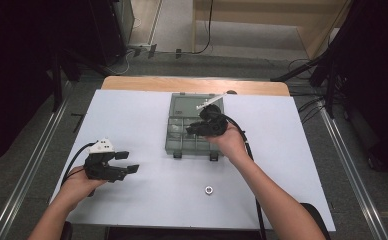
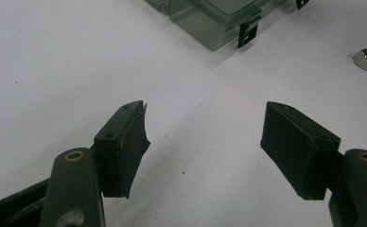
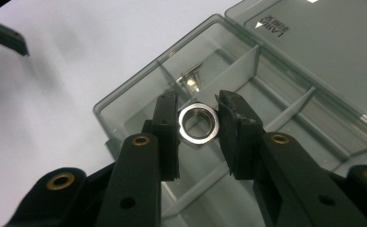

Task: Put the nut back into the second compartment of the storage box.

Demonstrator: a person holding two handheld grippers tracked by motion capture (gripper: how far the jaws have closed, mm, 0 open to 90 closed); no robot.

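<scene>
- Right tool [image 3: 198,124] pinches a steel nut [image 3: 199,124] at frame centre, above a compartment of the open organiser box [image 3: 125,101].
- Left tool [image 2: 203,137] spread, empty, over the white bench [image 2: 68,61].
- Second nut [image 2: 366,58] lies upper right, on the bench.

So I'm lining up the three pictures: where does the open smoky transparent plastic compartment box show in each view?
High view: the smoky transparent plastic compartment box lies at table centre, under the right gripper.
Left gripper view: its near corner at the top edge.
Right gripper view: it spreads across the middle and right, behind the held silver hex nut.
Shared landmark: the box's black front latches.
</scene>
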